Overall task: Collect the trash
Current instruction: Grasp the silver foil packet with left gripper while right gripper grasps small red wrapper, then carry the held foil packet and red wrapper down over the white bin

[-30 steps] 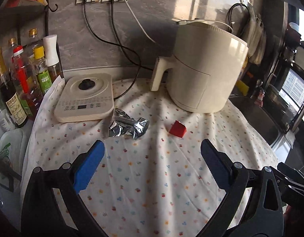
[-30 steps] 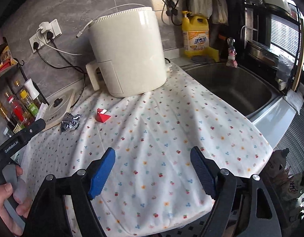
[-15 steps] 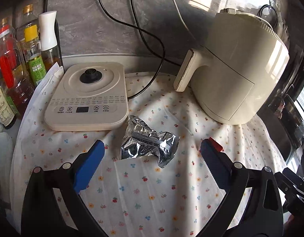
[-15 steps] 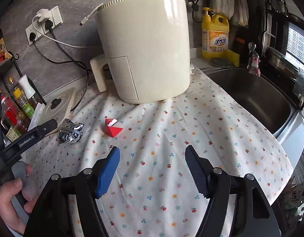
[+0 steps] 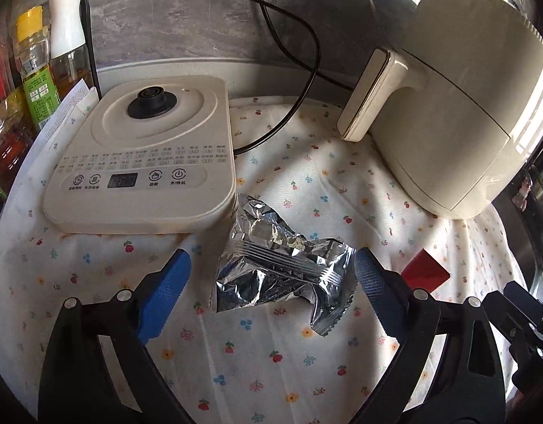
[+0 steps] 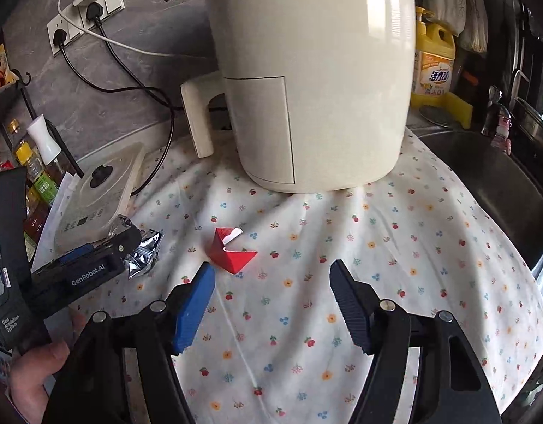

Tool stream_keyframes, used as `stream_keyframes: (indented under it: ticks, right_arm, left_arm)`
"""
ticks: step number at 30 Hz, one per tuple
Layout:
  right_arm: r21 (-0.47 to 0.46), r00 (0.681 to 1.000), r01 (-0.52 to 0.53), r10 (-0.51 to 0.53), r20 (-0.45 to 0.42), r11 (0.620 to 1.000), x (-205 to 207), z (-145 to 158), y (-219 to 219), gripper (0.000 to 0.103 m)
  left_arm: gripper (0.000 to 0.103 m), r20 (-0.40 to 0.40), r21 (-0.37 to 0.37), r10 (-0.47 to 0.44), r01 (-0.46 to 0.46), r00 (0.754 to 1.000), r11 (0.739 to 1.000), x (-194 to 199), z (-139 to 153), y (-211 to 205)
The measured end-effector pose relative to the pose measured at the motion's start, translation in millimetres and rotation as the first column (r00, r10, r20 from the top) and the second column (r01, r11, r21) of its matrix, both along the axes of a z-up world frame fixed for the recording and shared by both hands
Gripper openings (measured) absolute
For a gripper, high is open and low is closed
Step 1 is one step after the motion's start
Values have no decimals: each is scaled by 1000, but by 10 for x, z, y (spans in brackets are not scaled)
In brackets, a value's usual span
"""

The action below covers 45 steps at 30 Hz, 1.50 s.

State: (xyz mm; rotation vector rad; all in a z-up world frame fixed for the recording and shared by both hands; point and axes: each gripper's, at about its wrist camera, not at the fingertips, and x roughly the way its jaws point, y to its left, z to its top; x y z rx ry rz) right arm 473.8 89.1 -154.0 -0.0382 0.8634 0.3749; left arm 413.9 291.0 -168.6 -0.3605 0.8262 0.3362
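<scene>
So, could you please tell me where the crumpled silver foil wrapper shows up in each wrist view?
Left wrist view: silver foil wrapper lies lower centre, between the left tongs' closing jaws, untouched.
Right wrist view: it peeks out at left-centre, partly hidden behind the left tongs.
Shared landmark: the cream control base right behind the wrapper.

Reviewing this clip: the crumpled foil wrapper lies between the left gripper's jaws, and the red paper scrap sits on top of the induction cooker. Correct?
Not quite. The red paper scrap lies on the floral cloth, apart from the induction cooker, as the right wrist view shows. The foil wrapper does lie between the left gripper's closing jaws.
</scene>
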Motion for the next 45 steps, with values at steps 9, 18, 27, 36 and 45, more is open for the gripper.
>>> stream_keyframes:
  ticks: [9, 18, 27, 36, 45]
  right_arm:
    - [-12, 999, -43, 43, -19, 999, 192, -188, 302, 59]
    - [-38, 992, -117, 115, -48, 992, 298, -324, 526, 8]
    - [27, 994, -103, 104, -30, 994, -9, -90, 175, 5]
    - [85, 998, -57, 57, 0, 995, -503, 143, -566, 5]
    - [91, 998, 57, -59, 26, 994, -1038, 267, -1641, 5]
  left_arm:
    - [43, -5, -39, -23, 23, 1000, 999, 1, -86, 36]
    - [31, 30, -15, -6, 7, 1000, 1000, -240, 53, 35]
    - [31, 45, 21, 9, -10, 999, 1000, -505, 219, -139]
    - [31, 65, 45, -52, 49, 997, 998, -763, 418, -773]
    - [31, 67, 71, -190, 186, 979, 980, -943, 512, -1770]
